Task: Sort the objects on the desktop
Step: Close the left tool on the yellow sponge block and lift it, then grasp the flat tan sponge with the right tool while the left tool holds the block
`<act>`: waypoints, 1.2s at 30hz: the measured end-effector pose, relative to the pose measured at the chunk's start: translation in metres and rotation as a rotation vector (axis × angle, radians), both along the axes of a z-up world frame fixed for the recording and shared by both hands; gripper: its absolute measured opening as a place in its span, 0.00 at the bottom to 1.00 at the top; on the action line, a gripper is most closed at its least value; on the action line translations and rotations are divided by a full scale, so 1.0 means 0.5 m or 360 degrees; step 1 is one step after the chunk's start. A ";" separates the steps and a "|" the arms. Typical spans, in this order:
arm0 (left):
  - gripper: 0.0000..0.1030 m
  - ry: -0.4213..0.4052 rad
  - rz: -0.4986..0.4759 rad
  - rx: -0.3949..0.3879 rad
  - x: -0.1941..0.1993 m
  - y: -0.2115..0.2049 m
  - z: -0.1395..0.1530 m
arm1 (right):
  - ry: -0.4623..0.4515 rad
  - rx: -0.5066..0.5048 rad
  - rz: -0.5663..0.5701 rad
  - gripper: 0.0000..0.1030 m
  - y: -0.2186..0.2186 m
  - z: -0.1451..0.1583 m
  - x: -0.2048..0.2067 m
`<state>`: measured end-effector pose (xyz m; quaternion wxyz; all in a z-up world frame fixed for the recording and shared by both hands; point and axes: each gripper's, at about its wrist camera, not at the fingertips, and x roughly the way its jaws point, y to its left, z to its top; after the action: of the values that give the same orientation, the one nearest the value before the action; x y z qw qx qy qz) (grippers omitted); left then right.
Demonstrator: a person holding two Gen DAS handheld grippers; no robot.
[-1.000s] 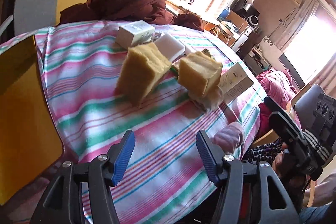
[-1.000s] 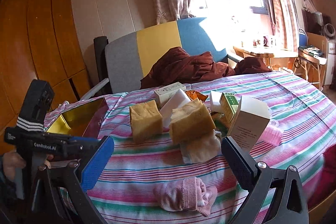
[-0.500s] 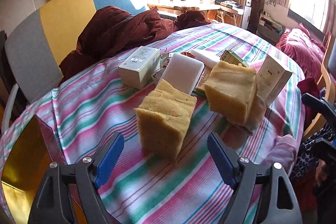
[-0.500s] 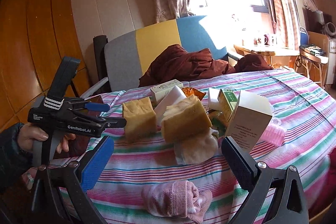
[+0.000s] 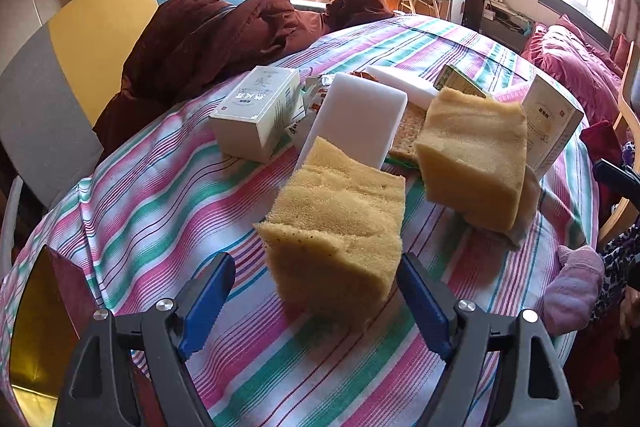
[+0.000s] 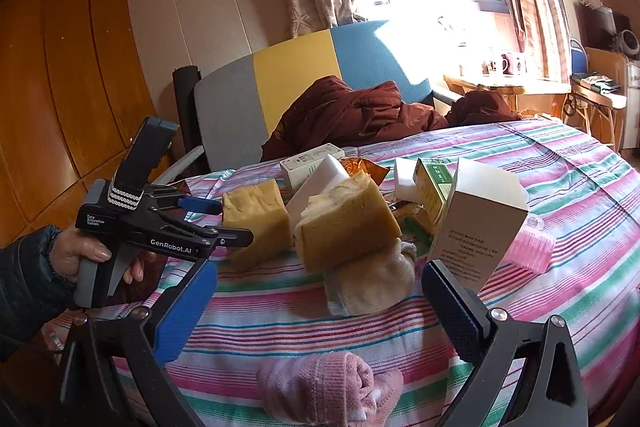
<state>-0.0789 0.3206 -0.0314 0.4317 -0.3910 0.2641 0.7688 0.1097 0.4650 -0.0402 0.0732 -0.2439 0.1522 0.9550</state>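
- Left wrist view: the left gripper [image 5: 312,291] is standing wide open, its blue fingers [image 5: 206,293] flanking the front end of the near yellow sponge [image 5: 336,227] without clearly touching it; the right finger's tip is sitting just beside the sponge's corner.
- The near yellow sponge is lying on the striped desk [image 5: 160,195] at the picture's centre, and the second yellow sponge [image 5: 474,155] is sitting at 2 o'clock from it, propped on a beige sock [image 5: 524,211].
- A white foam block [image 5: 356,115] is leaning behind the near sponge at 12 o'clock, with a pale green box [image 5: 258,111] lying at 11 o'clock.
- A tall white carton [image 5: 554,123] is standing at 2 o'clock, just beyond the second sponge, and a pink sock [image 5: 572,291] is lying at 3 o'clock by the desk edge.
- A gold tray [image 5: 36,323] is showing at 9 o'clock.
- Right wrist view: the right gripper [image 6: 320,303] is hanging wide open and empty above the desk's near edge, with the pink sock [image 6: 328,387] lying at 6 o'clock between its fingers.
- The left gripper [image 6: 212,223] is coming in from 9 o'clock, held by a hand [image 6: 80,255], its fingers reaching the near yellow sponge [image 6: 258,219].
- The second yellow sponge [image 6: 348,223] is resting on the beige sock [image 6: 368,279] at the centre, with the tall white carton [image 6: 478,223] standing at 3 o'clock.
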 end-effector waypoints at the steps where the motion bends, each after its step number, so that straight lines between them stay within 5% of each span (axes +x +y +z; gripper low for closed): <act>1: 0.82 -0.0008 -0.0003 -0.0009 -0.003 0.004 -0.004 | 0.0000 0.0001 0.0002 1.00 0.001 -0.001 -0.002; 5: 0.81 -0.0014 0.0001 -0.0021 -0.005 0.013 -0.014 | 0.0005 0.0006 0.0000 1.00 0.003 0.000 -0.005; 8: 0.64 -0.0073 0.0007 0.0002 -0.005 0.014 -0.020 | -0.0004 0.0008 -0.0002 1.00 0.005 -0.001 -0.010; 13: 0.59 -0.0115 0.0080 0.0069 -0.003 -0.001 -0.022 | -0.0044 -0.0016 0.0003 1.00 0.004 -0.004 -0.021; 19: 0.58 -0.0133 0.0194 0.0176 0.006 -0.044 -0.001 | -0.0068 0.0007 0.0004 1.00 -0.004 -0.003 -0.029; 36: 0.58 -0.0205 0.0239 0.0451 0.137 -0.184 0.060 | -0.0163 0.0401 0.0092 1.00 -0.020 0.051 -0.134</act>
<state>-0.0103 0.2286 -0.0014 0.4399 -0.3934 0.0950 0.8017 0.0426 0.4552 -0.0145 0.0833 -0.2854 0.0201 0.9546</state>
